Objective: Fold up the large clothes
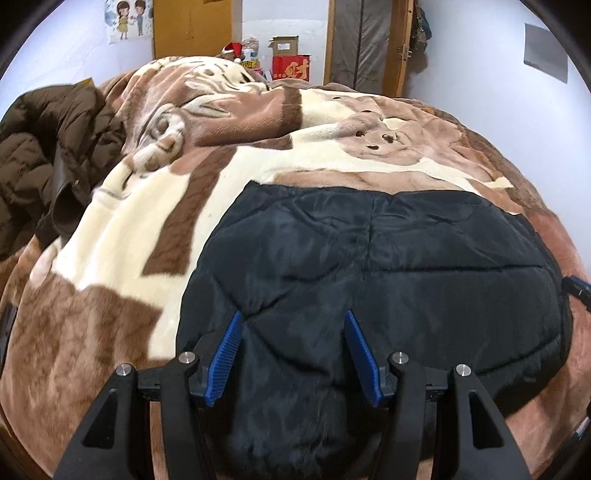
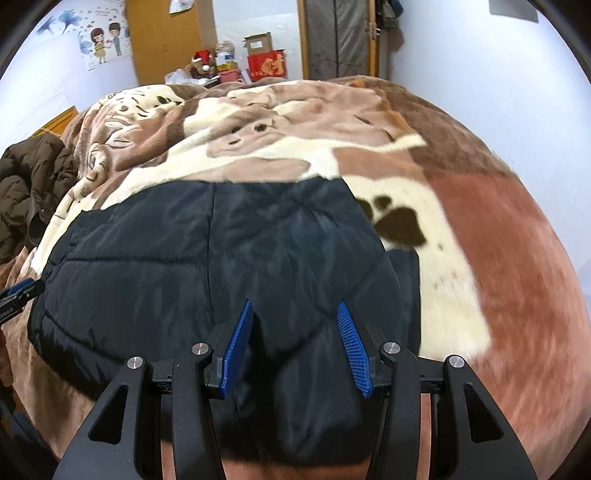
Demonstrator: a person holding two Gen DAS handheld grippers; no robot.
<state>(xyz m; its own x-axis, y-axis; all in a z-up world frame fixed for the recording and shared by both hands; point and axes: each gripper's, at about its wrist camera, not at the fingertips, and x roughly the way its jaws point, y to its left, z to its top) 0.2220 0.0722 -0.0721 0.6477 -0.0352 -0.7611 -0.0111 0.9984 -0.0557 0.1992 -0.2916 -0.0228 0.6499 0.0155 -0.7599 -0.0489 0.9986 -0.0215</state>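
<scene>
A black quilted padded jacket (image 1: 388, 266) lies folded flat on the brown and cream blanket (image 1: 147, 229) of a bed. It also shows in the right wrist view (image 2: 207, 258). My left gripper (image 1: 293, 321) is open, its blue pads spread over the jacket's near left part, holding nothing. My right gripper (image 2: 295, 310) is open over the jacket's near right part, holding nothing. The right gripper's tip shows at the right edge of the left wrist view (image 1: 576, 288), and the left gripper's tip at the left edge of the right wrist view (image 2: 18, 291).
A dark brown puffer coat (image 1: 48, 155) lies heaped at the bed's left side, also seen in the right wrist view (image 2: 29, 184). Beyond the bed stand cardboard boxes (image 1: 290, 59), a wooden wardrobe (image 1: 195, 26) and a door (image 1: 365, 40). White walls flank the bed.
</scene>
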